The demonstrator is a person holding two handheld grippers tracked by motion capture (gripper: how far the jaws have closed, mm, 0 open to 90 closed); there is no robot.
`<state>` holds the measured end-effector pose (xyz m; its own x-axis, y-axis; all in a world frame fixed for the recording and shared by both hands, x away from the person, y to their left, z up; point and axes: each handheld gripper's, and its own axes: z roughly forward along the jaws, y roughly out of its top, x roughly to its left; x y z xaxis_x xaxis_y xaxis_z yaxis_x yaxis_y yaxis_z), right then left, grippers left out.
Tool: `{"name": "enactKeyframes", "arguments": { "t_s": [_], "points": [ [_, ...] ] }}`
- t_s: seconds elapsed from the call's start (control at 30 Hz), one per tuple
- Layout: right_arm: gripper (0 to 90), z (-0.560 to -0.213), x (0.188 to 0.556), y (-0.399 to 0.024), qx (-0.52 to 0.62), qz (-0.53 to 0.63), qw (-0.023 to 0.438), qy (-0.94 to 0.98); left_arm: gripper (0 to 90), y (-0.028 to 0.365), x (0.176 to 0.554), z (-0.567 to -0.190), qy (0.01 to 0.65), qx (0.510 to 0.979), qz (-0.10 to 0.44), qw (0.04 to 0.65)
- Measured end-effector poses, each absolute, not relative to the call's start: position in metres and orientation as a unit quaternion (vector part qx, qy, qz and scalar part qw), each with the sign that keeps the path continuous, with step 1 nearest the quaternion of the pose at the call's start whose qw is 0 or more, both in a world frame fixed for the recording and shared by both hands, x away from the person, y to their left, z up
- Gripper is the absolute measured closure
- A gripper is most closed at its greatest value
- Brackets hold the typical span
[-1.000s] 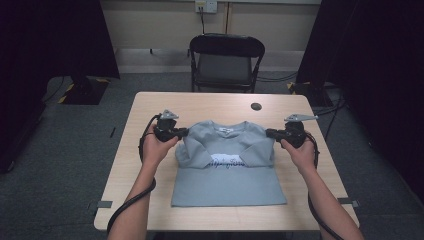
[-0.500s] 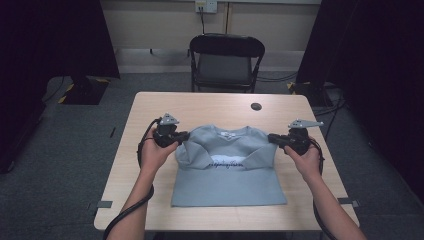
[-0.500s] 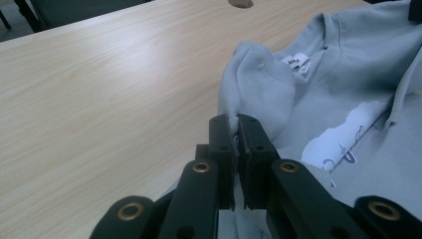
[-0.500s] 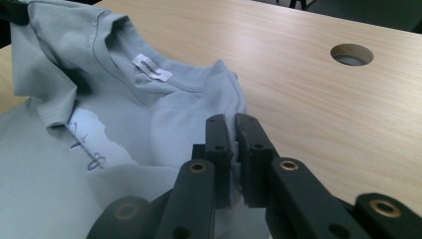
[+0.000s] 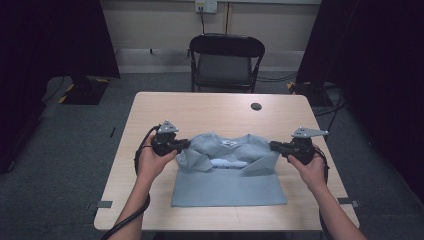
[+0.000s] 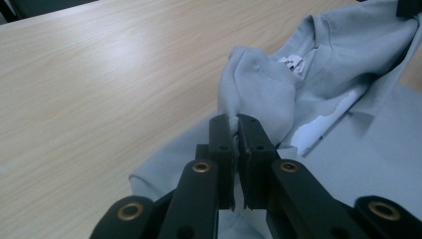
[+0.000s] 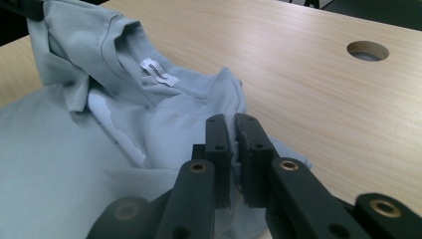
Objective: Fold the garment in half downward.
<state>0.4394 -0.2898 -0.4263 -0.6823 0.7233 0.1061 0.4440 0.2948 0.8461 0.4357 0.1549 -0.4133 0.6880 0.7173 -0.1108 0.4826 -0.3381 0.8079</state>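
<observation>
One grey T-shirt (image 5: pixel 227 172) lies on one wooden table (image 5: pixel 210 110); two grippers, left (image 5: pixel 184 145) and right (image 5: pixel 272 146), each pinch its fabric.

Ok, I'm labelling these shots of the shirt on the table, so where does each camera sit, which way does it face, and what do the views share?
High view: above the person's side, looking forward and down on the table; forearms, left hand-held gripper and right hand-held gripper show.
Left gripper view: on the left hand-held gripper, looking along its jaws, shut on the grey T-shirt.
Right gripper view: on the right hand-held gripper, jaws shut on the shirt; table hole beyond.
Shared: both gripper views show the collar label.
</observation>
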Motion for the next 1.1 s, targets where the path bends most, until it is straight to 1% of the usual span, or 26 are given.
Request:
{"name": "enactKeyframes", "arguments": {
  "t_s": [0.3, 0.63, 0.9, 1.1],
  "points": [
    [84.4, -0.442, 0.416, -0.295, 0.362, 0.476, 0.141, 0.789, 86.1, 0.156, 0.408, -0.426, 0.363, 0.813, 0.124, 0.439],
    [84.1, -0.451, 0.4, -0.299, 0.358, 0.477, 0.139, 0.79, 86.1, 0.16, 0.39, -0.442, 0.368, 0.82, 0.106, 0.426],
    [84.1, -0.465, 0.386, -0.298, 0.354, 0.472, 0.119, 0.799, 85.8, 0.157, 0.374, -0.465, 0.364, 0.832, 0.088, 0.41],
    [84.1, -0.479, 0.379, -0.3, 0.355, 0.457, 0.115, 0.807, 85.7, 0.156, 0.368, -0.476, 0.361, 0.838, 0.083, 0.402]
  ]
}}
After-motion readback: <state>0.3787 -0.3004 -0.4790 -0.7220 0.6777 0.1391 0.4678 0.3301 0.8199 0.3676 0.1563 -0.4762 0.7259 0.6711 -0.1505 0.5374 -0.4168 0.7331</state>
